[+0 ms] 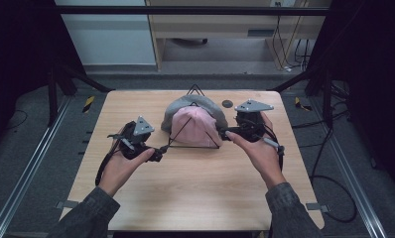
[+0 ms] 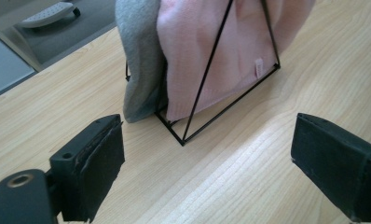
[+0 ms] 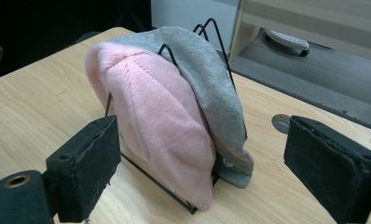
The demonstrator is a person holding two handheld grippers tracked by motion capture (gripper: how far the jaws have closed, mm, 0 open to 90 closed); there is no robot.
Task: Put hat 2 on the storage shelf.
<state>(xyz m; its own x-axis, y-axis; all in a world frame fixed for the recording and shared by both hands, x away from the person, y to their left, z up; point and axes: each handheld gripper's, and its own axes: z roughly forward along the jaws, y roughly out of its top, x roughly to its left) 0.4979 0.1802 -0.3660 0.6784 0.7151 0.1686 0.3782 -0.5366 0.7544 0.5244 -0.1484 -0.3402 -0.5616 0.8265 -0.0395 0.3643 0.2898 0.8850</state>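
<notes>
Grippers both released, flanking wire rack [image 1: 194, 130]; pink hat [image 3: 160, 121] overlaps grey hat [image 3: 211, 79]; small dark disc [image 1: 227, 103] clear from high view

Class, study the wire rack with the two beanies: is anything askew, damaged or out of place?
Nothing stands out. The pink beanie and grey beanie hang neatly on the black wire rack, which stands flat on the table.

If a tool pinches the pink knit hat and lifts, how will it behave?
Probably floppy: the pink knit hat drapes limp over the black wire rack, its hem sagging to the base. Likely light and grippy rather than slick, being fuzzy knit. It may drag the grey hat or tug the thin rack, since both hang together.
</notes>
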